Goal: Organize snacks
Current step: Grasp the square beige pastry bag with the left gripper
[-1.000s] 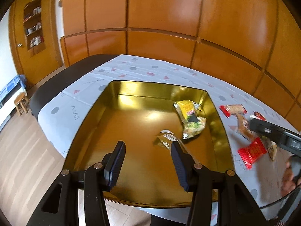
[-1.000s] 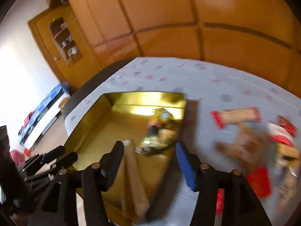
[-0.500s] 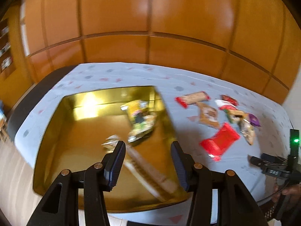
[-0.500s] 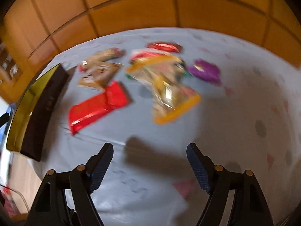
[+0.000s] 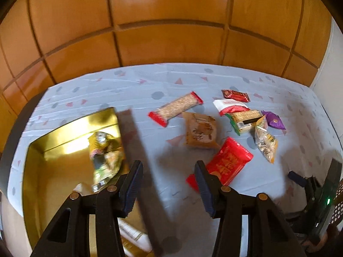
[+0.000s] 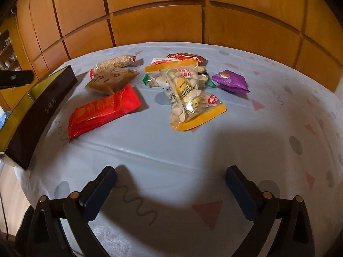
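- Right gripper (image 6: 170, 189) is seen with its jaws opening, already spread wide; nothing lies between them, only bare tablecloth (image 6: 175, 150) below.
- Left gripper (image 5: 168, 185) is held half-spread and empty, above the right edge of the gold tin (image 5: 40, 182) and the cloth beside it.
- Gold tin is placed at the left end of the table; a crumpled yellow-green packet (image 5: 106, 156) lies inside it, and a pale wrapper is partly seen near the tin's near edge, blurred.
- Dark outer wall of the tin is seen at the left of the right wrist view.
- Loose snacks are gathered on the cloth to the right of the tin, well ahead of the right gripper.
- Red packet (image 6: 103, 111) is nearest the tin; a brown pouch (image 6: 111, 81) lies just beyond it, touching or nearly so.
- Long cereal bar (image 6: 113, 64) with red ends is set farthest left at the back.
- Clear seed bag (image 6: 186, 94) with orange ends lies in the middle, resting over a green-edged biscuit packet (image 5: 244, 120).
- Purple packet (image 6: 231, 81) lies to the right of the seed bag, apart from it.
- Dark red wrapper (image 6: 185, 56) and a white-and-red packet (image 5: 229, 106) are at the far side of the pile.
- Wood panelling (image 6: 160, 10) backs the table.
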A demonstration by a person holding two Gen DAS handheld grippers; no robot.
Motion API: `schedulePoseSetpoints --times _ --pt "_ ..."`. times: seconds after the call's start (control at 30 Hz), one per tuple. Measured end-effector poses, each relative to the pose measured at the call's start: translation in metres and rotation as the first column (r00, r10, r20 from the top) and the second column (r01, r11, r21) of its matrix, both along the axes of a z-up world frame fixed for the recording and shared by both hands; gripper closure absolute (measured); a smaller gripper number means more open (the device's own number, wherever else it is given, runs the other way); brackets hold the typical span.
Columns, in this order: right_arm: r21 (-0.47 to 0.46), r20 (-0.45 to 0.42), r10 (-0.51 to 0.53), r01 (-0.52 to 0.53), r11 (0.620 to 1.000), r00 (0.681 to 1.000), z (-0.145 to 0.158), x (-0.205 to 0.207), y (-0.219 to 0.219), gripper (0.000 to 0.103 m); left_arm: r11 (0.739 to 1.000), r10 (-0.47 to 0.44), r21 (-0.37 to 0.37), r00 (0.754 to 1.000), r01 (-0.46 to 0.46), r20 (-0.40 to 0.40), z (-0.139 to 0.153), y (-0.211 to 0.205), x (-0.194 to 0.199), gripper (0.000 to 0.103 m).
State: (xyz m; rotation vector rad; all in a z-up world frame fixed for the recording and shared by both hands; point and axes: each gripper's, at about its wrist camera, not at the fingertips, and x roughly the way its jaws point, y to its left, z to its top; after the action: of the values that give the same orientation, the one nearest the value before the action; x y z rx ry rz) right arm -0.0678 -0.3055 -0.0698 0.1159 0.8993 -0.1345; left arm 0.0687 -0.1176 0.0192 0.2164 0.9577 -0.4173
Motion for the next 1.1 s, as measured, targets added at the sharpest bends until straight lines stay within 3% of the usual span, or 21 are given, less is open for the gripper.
schedulePoseSetpoints --times 0.33,0.47,0.7,0.83,0.9,1.0,1.1 --pt "-0.007 0.044 0.016 -0.016 1.000 0.999 -0.004 -0.001 -0.002 0.000 0.988 -0.111 0.094 0.989 0.120 -0.094 -0.037 -0.074 0.042 0.052" --pt "-0.001 0.051 0.021 -0.021 1.000 0.998 -0.004 -0.003 -0.003 0.000 0.982 -0.128 0.127 0.984 0.143 -0.123 -0.053 -0.095 0.055 0.033" --pt "0.001 0.071 0.030 -0.030 1.000 0.997 -0.004 -0.007 -0.003 0.000 0.973 -0.115 0.182 0.981 0.143 -0.154 -0.076 -0.109 0.073 0.032" --pt "0.003 0.082 0.033 -0.033 0.999 0.996 -0.005 -0.008 -0.003 0.000 0.984 -0.086 0.137 0.980 0.112 -0.180 -0.084 -0.106 0.082 0.032" --pt "0.004 0.085 0.033 -0.034 0.999 0.996 -0.005 -0.009 -0.003 0.000 0.989 -0.071 0.115 0.982 0.091 -0.174 -0.083 -0.103 0.083 0.043" --pt "0.005 0.088 0.033 -0.034 0.999 0.996 -0.005 -0.009 -0.003 0.000 0.989 -0.074 0.116 0.984 0.094 -0.161 -0.082 -0.103 0.079 0.043" --pt "0.006 0.090 0.031 -0.032 0.999 0.995 -0.005 -0.009 -0.003 0.000 0.994 -0.079 0.067 0.987 0.089 -0.142 -0.071 -0.094 0.066 0.043"
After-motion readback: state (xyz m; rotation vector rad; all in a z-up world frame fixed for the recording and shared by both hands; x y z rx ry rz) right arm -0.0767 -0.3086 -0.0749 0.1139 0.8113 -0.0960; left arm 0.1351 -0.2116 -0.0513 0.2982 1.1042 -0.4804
